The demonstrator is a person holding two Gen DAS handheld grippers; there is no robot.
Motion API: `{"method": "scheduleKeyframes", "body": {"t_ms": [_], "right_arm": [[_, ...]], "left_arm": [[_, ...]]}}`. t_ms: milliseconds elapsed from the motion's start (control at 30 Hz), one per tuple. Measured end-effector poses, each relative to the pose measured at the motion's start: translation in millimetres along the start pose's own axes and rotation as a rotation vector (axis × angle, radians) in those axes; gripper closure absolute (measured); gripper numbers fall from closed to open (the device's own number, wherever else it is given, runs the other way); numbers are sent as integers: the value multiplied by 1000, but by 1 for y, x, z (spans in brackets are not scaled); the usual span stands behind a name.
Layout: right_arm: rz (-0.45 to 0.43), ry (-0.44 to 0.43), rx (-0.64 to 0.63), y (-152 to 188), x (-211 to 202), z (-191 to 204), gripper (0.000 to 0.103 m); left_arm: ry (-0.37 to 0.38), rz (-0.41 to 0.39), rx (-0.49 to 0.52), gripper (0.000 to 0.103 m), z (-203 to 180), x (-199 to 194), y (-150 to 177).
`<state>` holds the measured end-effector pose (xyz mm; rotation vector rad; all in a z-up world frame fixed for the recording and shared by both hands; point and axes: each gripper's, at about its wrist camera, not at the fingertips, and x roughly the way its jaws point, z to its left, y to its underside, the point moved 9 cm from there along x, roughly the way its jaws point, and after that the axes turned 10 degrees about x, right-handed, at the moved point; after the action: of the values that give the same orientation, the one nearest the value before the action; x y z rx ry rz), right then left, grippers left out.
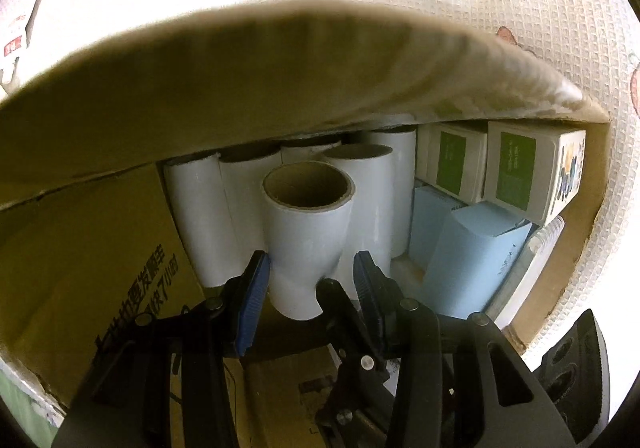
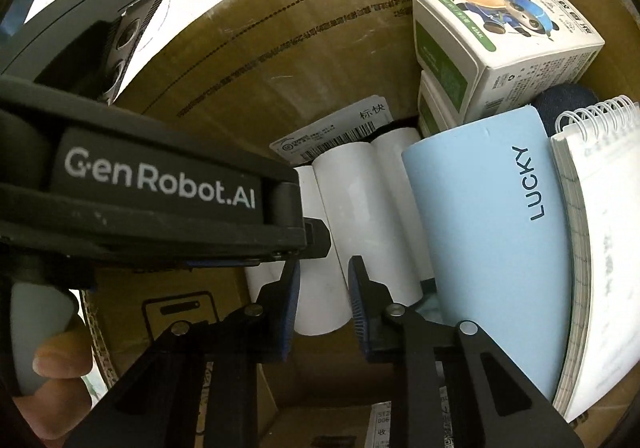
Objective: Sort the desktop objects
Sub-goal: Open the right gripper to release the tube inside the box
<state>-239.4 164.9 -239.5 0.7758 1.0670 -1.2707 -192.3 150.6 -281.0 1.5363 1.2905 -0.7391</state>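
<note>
Both claws reached down into the cardboard box (image 2: pixel 280 60). Left gripper (image 1: pixel 308 268) clasped a white roll (image 1: pixel 306 232) between its blue pads, near the other upright rolls (image 1: pixel 200 216) at the box's left. Right gripper (image 2: pixel 324 284) showed a gap between its fingers, with nothing visibly clamped; a white tube (image 2: pixel 360 208) lay just beyond, left of the blue LUCKY box (image 2: pixel 492 240).

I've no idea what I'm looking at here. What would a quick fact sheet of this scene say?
Container: cardboard box, open
Left gripper: clamped on a white roll, next to the other white rolls
Right gripper: closed, holding nothing
Also in the box: light blue LUCKY box, spiral notebook, green-and-white cartons
</note>
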Motion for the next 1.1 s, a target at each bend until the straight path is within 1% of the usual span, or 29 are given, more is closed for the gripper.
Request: {"method": "scheduleKeyframes", "body": {"t_ms": [100, 133, 200, 267, 300, 333, 433, 533, 600, 633, 700, 767, 800, 867, 933, 967, 1000, 1067, 1100], "right_arm": [[-4, 1, 21, 3, 1, 0, 81], [-7, -6, 34, 3, 0, -1, 81], [-16, -25, 55, 3, -2, -4, 81], [-20, -54, 86, 3, -5, -7, 81], [-19, -65, 96, 4, -5, -7, 81], [-17, -72, 101, 6, -5, -7, 81], [-2, -57, 84, 11, -1, -4, 81], [-2, -33, 55, 16, 2, 1, 81], [-7, -37, 46, 18, 0, 4, 81], [-8, -43, 43, 19, -1, 5, 81], [-29, -33, 36, 20, -8, 7, 81], [-55, -10, 23, 21, -18, 9, 81], [-63, -4, 20, 21, -23, 11, 81], [-77, 4, 18, 22, -32, 16, 81], [-90, 10, 9, 23, -40, 22, 81], [-97, 19, 4, 23, -43, 24, 81], [-104, 37, 0, 24, -45, 26, 81], [-118, 88, -7, 25, -48, 27, 81], [-121, 102, -9, 25, -49, 28, 81]], "left_arm": [[19, 48, -18, 55, 2, -1, 4], [29, 52, -31, 55, 3, -2, 4], [46, 39, -60, 55, 7, -5, 2], [51, 33, -52, 57, 8, -5, 2], [55, 26, -43, 62, 8, -5, 2], [62, 20, -32, 70, 7, -6, 1], [63, 16, -4, 82, 8, -5, 3], [53, -10, 6, 82, 10, -9, 7], [42, -20, 32, 82, 10, -15, 9], [50, -26, 56, 82, 7, -19, 11], [75, -42, 96, 83, 2, -28, 14], [98, -69, 135, 87, -2, -38, 17], [117, -84, 157, 93, -5, -44, 18], [141, -113, 184, 94, -6, -54, 22], [170, -147, 212, 95, -15, -61, 31], [185, -158, 227, 95, -31, -59, 31], [203, -167, 246, 95, -41, -63, 23], [235, -196, 281, 95, -41, -82, 11], [250, -218, 295, 95, -44, -85, 2]]}}
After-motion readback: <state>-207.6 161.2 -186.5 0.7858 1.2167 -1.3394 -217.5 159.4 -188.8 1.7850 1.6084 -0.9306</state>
